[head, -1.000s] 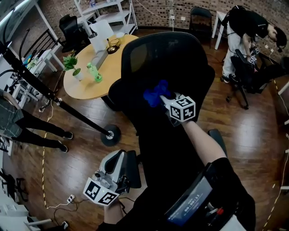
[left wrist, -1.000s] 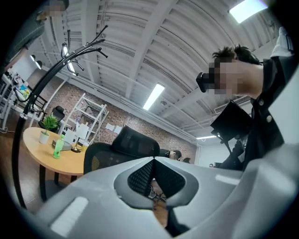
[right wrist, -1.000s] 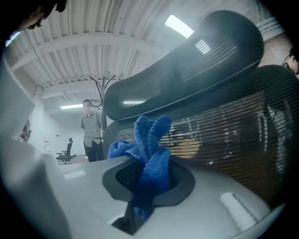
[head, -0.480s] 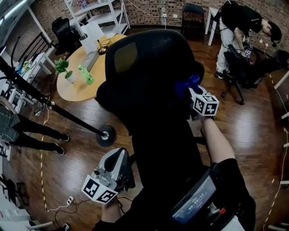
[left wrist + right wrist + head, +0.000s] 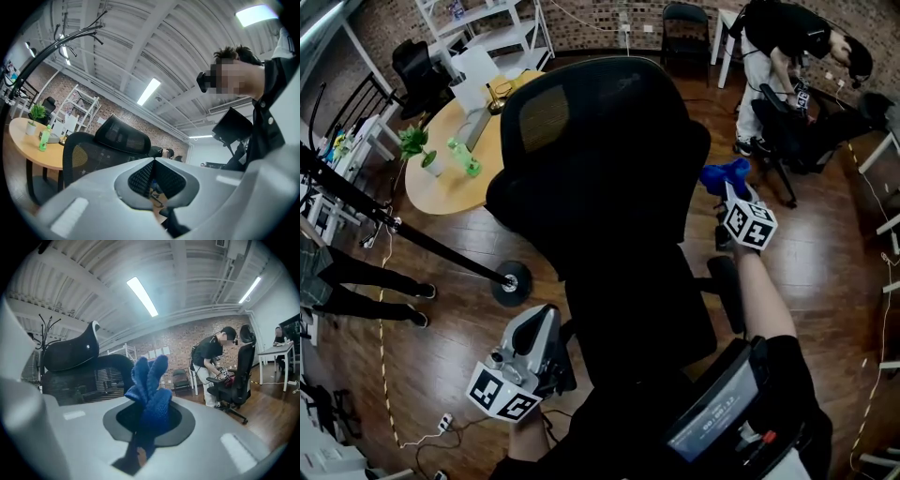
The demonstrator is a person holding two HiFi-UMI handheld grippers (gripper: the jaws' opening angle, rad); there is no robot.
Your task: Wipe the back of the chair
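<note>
Grips a bunched blue cloth (image 5: pixel 149 394) in the right gripper (image 5: pixel 147 427), jaws pinched on its lower end, loose folds standing up past the tips. Holds it just right of the black mesh chair (image 5: pixel 609 187), beside the right edge of the backrest at about mid height, over the wooden floor (image 5: pixel 825 262); cannot tell from the head view whether cloth and mesh touch. Carries the left gripper (image 5: pixel 546 319) low at the near left, beside the chair's lower part, jaws brought together with nothing between them, pointing toward the backrest and headrest. Shows the chair's back turned to the near side, filling the middle of the head view. Finds a round wooden table (image 5: pixel 459 183) at the far left behind the chair, with a green bottle (image 5: pixel 465 159) and a small potted plant (image 5: pixel 416 142) on it. Catches another person (image 5: pixel 773 42) at the far right, bent over a second office chair (image 5: pixel 811 141)
</note>
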